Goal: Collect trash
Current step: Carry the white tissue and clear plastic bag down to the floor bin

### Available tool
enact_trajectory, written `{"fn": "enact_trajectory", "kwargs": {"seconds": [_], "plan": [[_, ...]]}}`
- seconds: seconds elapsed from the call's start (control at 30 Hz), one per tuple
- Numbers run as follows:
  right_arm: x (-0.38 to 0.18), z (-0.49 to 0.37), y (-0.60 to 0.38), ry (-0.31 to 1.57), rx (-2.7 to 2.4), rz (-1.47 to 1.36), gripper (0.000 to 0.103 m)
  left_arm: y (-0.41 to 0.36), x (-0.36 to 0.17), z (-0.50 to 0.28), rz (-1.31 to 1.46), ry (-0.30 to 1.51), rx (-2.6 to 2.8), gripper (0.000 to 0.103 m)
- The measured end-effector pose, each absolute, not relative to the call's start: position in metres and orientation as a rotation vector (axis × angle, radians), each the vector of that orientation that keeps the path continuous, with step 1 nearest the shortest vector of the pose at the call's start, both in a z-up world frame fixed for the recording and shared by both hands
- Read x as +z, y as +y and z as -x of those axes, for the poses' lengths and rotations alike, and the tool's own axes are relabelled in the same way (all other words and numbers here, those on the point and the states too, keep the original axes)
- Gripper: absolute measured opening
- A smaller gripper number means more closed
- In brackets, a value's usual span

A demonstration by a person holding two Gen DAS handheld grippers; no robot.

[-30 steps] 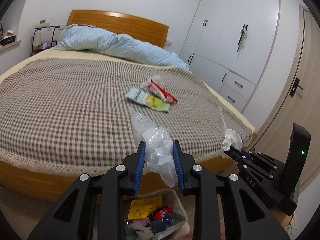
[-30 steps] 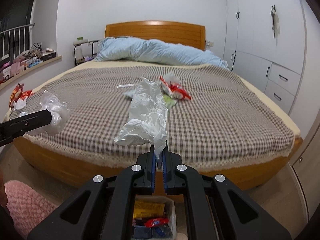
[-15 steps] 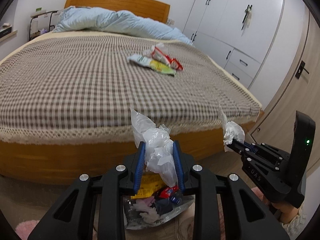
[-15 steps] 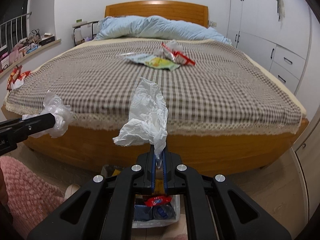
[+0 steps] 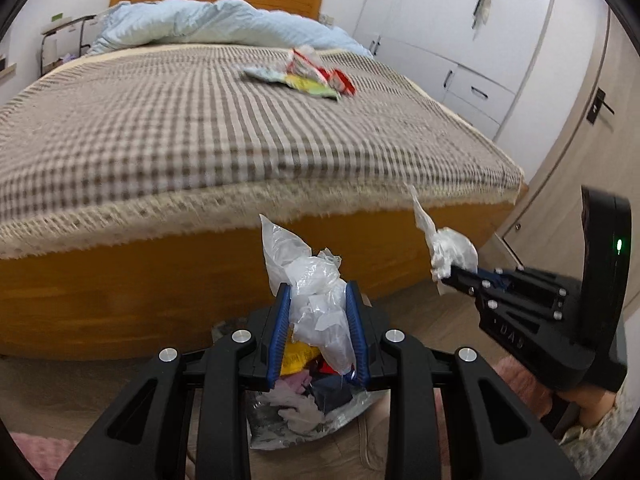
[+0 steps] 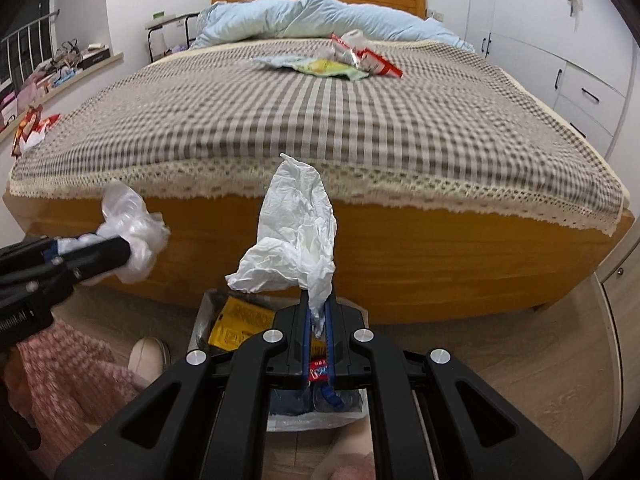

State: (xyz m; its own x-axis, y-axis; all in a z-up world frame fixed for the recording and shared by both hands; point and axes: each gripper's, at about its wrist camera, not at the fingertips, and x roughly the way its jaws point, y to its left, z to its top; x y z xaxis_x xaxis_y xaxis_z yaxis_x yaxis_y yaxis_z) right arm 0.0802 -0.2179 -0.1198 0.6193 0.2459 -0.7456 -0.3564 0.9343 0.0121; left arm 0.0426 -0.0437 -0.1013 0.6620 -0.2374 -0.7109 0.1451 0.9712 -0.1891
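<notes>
Here, a crumpled clear plastic wrapper [image 5: 316, 300] is pinched by the left tool [image 5: 319, 336], and a crinkled white plastic bag [image 6: 296, 236] by the right tool [image 6: 318, 320], above a clear trash bag [image 6: 280, 420] on the floor.

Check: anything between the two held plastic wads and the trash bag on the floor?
Nothing visible. The left gripper clamps crumpled clear plastic, the right gripper white plastic; the open trash bag sits below both, with only air between.
</notes>
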Motion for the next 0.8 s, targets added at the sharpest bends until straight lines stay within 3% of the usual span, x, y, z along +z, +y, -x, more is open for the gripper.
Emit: {"fn": "enact_trajectory", "kwargs": {"seconds": [0.47, 0.8], "plan": [[-0.175, -0.089, -0.225, 1.022, 0.357, 0.137, 0.006, -0.032, -0.167, -0.051, 0.135, 1.021, -0.230, 0.025], [-0.205, -0.098, -0.219, 1.116, 0.389, 0.149, 0.006, -0.035, -0.238, -0.070, 0.215, 1.282, -0.207, 0.025]]}}
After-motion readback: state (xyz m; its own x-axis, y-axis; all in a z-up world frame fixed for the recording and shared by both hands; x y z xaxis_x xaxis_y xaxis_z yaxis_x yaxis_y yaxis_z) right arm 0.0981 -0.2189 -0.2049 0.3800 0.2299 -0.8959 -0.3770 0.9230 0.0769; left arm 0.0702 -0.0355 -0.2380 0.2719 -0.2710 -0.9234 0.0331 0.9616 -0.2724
